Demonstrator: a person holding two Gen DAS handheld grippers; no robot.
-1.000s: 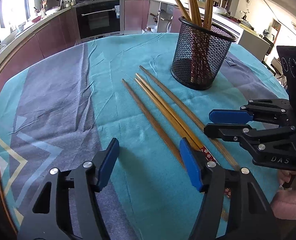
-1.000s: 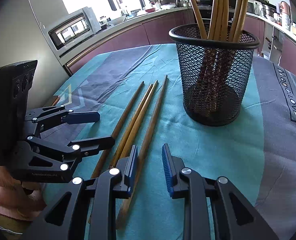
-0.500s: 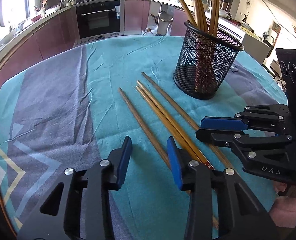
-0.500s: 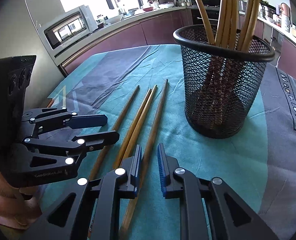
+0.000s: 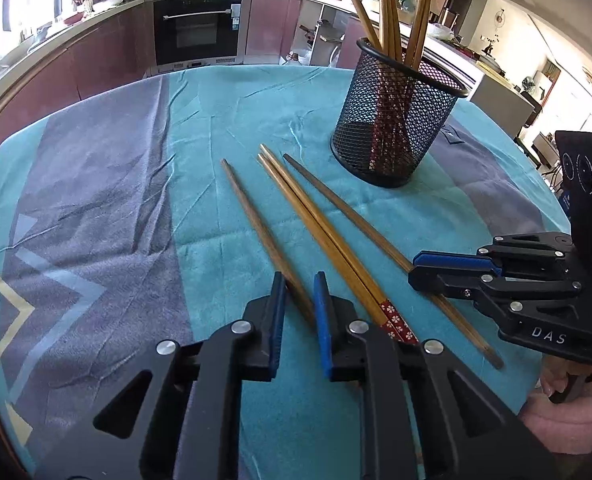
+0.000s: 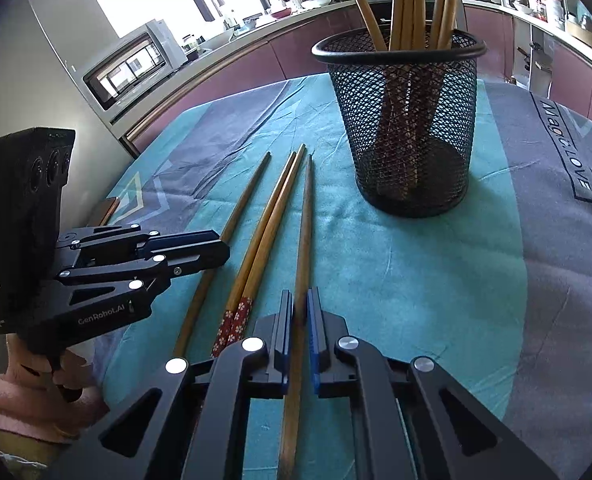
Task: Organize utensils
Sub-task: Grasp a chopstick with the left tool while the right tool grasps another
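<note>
Several wooden chopsticks lie side by side on the teal tablecloth. A black mesh holder (image 5: 395, 120) (image 6: 407, 128) behind them has several chopsticks standing in it. My left gripper (image 5: 299, 304) has its fingers around the leftmost chopstick (image 5: 256, 220), with small gaps still showing at the pads. My right gripper (image 6: 299, 320) is closed on the rightmost chopstick (image 6: 304, 232), which runs between its pads. A pair with red flowered ends (image 5: 327, 236) (image 6: 264, 232) lies between them.
The table edge is close behind both grippers. The holder stands just right of the chopstick tips. A kitchen counter with an oven (image 5: 198, 32) and a microwave (image 6: 132, 68) curves around the far side of the table.
Both grippers have narrowed their jaws. The left went from wide open to nearly closed around the leftmost chopstick. The right closed onto the rightmost chopstick.
</note>
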